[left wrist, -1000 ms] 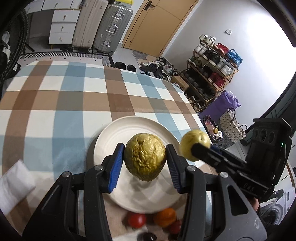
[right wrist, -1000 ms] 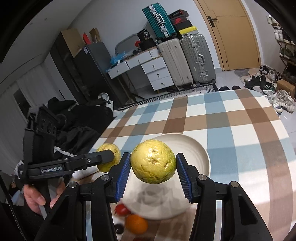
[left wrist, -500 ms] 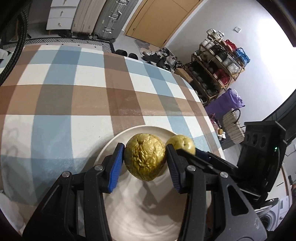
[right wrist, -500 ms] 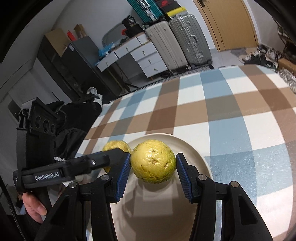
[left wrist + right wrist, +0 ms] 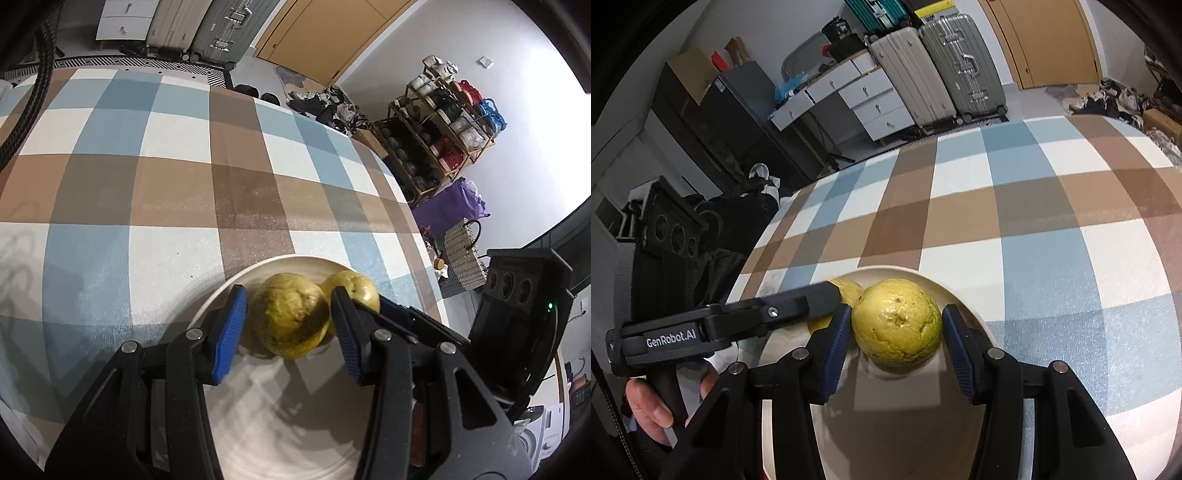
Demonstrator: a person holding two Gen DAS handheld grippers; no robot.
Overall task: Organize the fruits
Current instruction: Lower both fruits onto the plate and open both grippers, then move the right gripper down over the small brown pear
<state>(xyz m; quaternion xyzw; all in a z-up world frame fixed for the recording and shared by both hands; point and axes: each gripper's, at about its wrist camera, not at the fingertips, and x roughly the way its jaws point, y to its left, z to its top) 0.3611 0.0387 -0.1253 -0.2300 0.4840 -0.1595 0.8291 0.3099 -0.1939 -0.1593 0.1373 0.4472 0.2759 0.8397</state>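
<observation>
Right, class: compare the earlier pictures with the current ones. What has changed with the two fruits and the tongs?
Both tongs sank toward the white plate, each carrying a fruit. The left tongs are opening: the wrinkled fruit sits loose between them on the plate. The right tongs still clamp the smoother yellow fruit, beside it. Plate and checked cloth stayed put.

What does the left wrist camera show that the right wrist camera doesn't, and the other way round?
Only the left: a purple bag and a wicker basket on the floor.
Only the right: a hand gripping the left tool, whose jaws are opening with the darker fruit between them, and a dark cabinet.
Both: the white plate, the darker fruit, the paler fruit, the checked tablecloth and the suitcases.
</observation>
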